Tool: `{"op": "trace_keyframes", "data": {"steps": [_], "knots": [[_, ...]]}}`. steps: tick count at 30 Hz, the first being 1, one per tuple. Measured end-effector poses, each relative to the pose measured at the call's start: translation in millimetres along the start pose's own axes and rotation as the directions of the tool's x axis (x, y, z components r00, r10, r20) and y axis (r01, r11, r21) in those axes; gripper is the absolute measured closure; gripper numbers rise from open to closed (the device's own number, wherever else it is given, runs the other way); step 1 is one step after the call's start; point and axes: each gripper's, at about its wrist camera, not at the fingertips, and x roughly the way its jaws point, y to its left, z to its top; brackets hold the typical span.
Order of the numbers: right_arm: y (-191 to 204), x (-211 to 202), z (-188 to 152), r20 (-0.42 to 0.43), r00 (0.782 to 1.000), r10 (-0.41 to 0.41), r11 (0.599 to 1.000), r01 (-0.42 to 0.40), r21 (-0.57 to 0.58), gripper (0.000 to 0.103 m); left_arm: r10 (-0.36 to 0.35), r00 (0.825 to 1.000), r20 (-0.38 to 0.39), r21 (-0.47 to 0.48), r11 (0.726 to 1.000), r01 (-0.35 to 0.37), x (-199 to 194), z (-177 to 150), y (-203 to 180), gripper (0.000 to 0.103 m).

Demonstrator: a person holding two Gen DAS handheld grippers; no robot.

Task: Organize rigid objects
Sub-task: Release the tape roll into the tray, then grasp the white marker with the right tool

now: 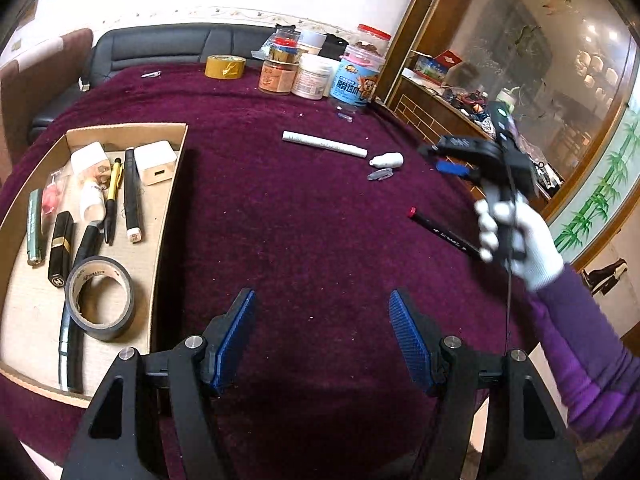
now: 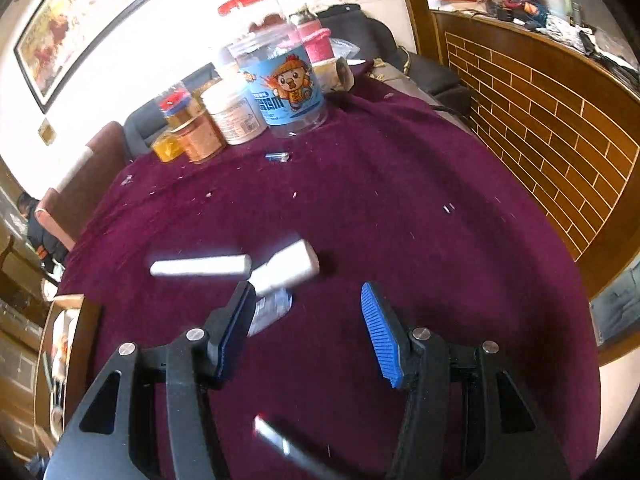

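A cardboard tray (image 1: 172,184) at the left holds a tape roll (image 1: 100,300), pens, a lipstick and white boxes. Loose on the purple cloth lie a white tube (image 1: 324,144), a small white bottle (image 1: 387,159), a clear cap (image 1: 380,174) and a black marker with a red end (image 1: 440,234). My left gripper (image 1: 322,334) is open and empty over bare cloth. My right gripper (image 2: 308,314) is open and empty, just short of the white bottle (image 2: 288,266), the white tube (image 2: 200,266) and the clear cap (image 2: 270,310). It also shows in the left wrist view (image 1: 452,156), above the table's right side.
Several jars and a blue-labelled container (image 1: 356,80) stand at the far edge beside a yellow tape roll (image 1: 225,66). A wooden cabinet (image 2: 560,128) borders the table's right side. A dark sofa (image 1: 160,46) sits behind the table.
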Motion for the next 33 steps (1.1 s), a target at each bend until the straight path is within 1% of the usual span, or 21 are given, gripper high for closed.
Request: {"op": "trace_keyframes", "data": {"steps": [3, 6, 7, 8, 9, 12, 13, 14, 15, 16, 17, 18, 20, 21, 22, 24, 26, 30, 31, 32, 33], "knots": [[6, 28, 12, -0.058, 0.997, -0.042, 0.999, 0.041, -0.020, 0.050, 0.004, 1.000, -0.007, -0.018, 1.000, -0.004, 3, 1, 5, 0.041], [14, 49, 13, -0.111, 0.993, -0.034, 0.997, 0.027, -0.066, 0.051, 0.008, 1.000, -0.009, -0.025, 1.000, -0.009, 4, 1, 8, 0.041], [20, 53, 11, -0.131, 0.991, -0.037, 0.995, 0.025, -0.092, 0.055, 0.010, 1.000, -0.011, -0.027, 1.000, -0.010, 4, 1, 10, 0.041], [25, 56, 7, -0.148, 0.988, -0.037, 0.993, 0.020, -0.114, 0.060, 0.009, 1.000, -0.013, -0.029, 1.000, -0.010, 5, 1, 11, 0.041], [30, 54, 3, -0.148, 0.989, -0.029, 0.991, 0.008, -0.136, 0.061, 0.008, 1.000, -0.014, -0.032, 0.999, -0.009, 5, 1, 13, 0.041], [41, 49, -10, -0.208, 0.977, 0.043, 0.981, -0.080, -0.174, 0.061, 0.003, 1.000, -0.019, -0.043, 0.999, -0.004, 8, 1, 18, 0.041], [47, 46, -16, -0.242, 0.966, 0.087, 0.972, -0.136, -0.193, 0.061, 0.000, 1.000, -0.022, -0.047, 0.999, -0.001, 9, 1, 19, 0.041], [52, 44, -23, -0.284, 0.949, 0.135, 0.958, -0.198, -0.207, 0.061, -0.004, 1.000, -0.026, -0.050, 0.999, 0.002, 10, 0, 20, 0.041], [58, 42, -30, -0.339, 0.922, 0.190, 0.938, -0.272, -0.215, 0.061, -0.011, 1.000, -0.030, -0.053, 0.999, 0.009, 12, 0, 21, 0.041], [63, 38, -36, -0.381, 0.897, 0.223, 0.919, -0.324, -0.225, 0.061, -0.018, 0.999, -0.032, -0.054, 0.998, 0.016, 13, 0, 21, 0.041], [67, 30, -39, -0.374, 0.901, 0.218, 0.912, -0.325, -0.252, 0.061, -0.025, 0.999, -0.033, -0.053, 0.998, 0.023, 13, 0, 22, 0.041], [69, 24, -38, -0.346, 0.916, 0.201, 0.912, -0.304, -0.275, 0.061, -0.029, 0.999, -0.033, -0.051, 0.998, 0.027, 14, -1, 21, 0.041], [73, 14, -30, -0.269, 0.951, 0.154, 0.920, -0.237, -0.311, 0.059, -0.038, 0.999, -0.035, -0.049, 0.998, 0.037, 15, -1, 21, 0.041], [75, 13, -25, -0.234, 0.964, 0.124, 0.924, -0.198, -0.326, 0.056, -0.043, 0.998, -0.038, -0.050, 0.998, 0.042, 16, -1, 21, 0.041], [78, 15, -20, -0.211, 0.972, 0.100, 0.927, -0.168, -0.335, 0.055, -0.047, 0.998, -0.040, -0.051, 0.998, 0.045, 16, -2, 21, 0.041], [87, 28, -11, -0.184, 0.982, 0.050, 0.921, -0.116, -0.371, 0.055, -0.052, 0.998, -0.044, -0.052, 0.997, 0.050, 17, -2, 22, 0.041], [100, 45, -8, -0.171, 0.985, -0.006, 0.899, -0.070, -0.433, 0.055, -0.054, 0.998, -0.042, -0.050, 0.997, 0.052, 16, -3, 23, 0.041], [125, 74, -12, -0.184, 0.981, -0.065, 0.851, -0.042, -0.524, 0.054, -0.047, 0.998, -0.039, -0.051, 0.998, 0.045, 13, -2, 26, 0.041], [130, 79, -13, -0.167, 0.982, -0.085, 0.830, -0.023, -0.557, 0.053, -0.044, 0.998, -0.040, -0.052, 0.998, 0.042, 12, -2, 27, 0.041], [133, 83, -14, -0.168, 0.981, -0.096, 0.816, -0.019, -0.578, 0.052, -0.043, 0.998, -0.040, -0.053, 0.998, 0.041, 12, -2, 28, 0.041], [135, 87, -13, -0.188, 0.977, -0.100, 0.811, -0.029, -0.584, 0.052, -0.040, 0.998, -0.041, -0.054, 0.998, 0.038, 12, -1, 29, 0.041]]}}
